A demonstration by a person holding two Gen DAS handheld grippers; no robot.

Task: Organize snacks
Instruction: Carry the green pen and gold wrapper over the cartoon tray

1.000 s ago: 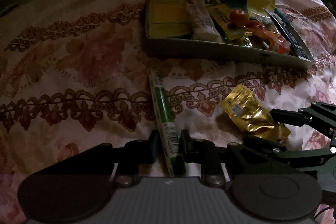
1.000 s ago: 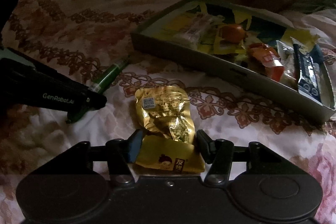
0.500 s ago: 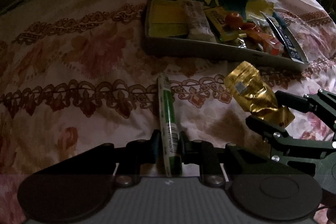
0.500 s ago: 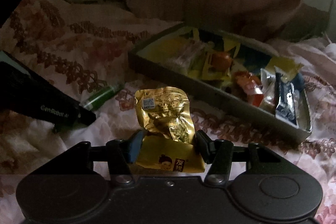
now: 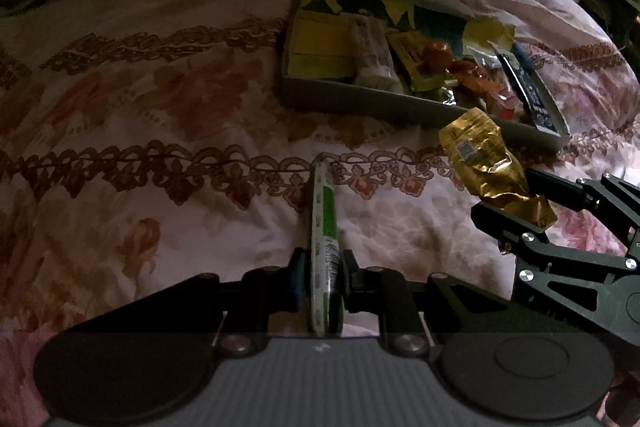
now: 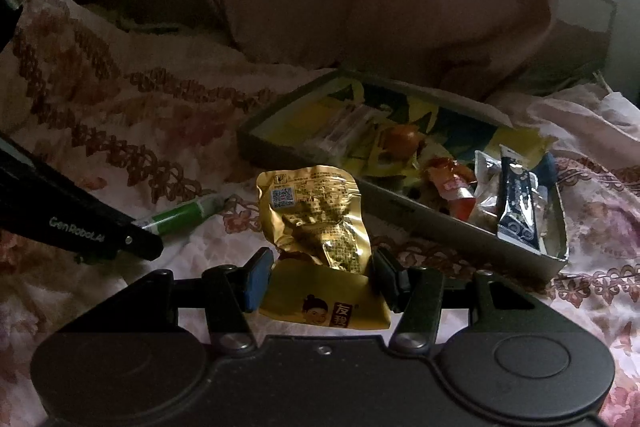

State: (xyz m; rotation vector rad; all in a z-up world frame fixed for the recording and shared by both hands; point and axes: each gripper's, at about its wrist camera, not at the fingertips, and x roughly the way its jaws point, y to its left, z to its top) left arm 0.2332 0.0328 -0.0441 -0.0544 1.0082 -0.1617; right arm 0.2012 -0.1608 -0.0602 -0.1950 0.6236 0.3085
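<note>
A: Grip status? Item locations?

B: Right gripper pinches the gold packet, lifted clear of the bedspread. Left gripper is clamped on the green stick, long axis pointing forward.

A: Nearer the box?

B: The right, judging by the packet just short of its near wall; box lies ahead-right.

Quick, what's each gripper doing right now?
Left gripper: closed on the green stick packet.
Right gripper: closed on the gold snack pouch.
</note>
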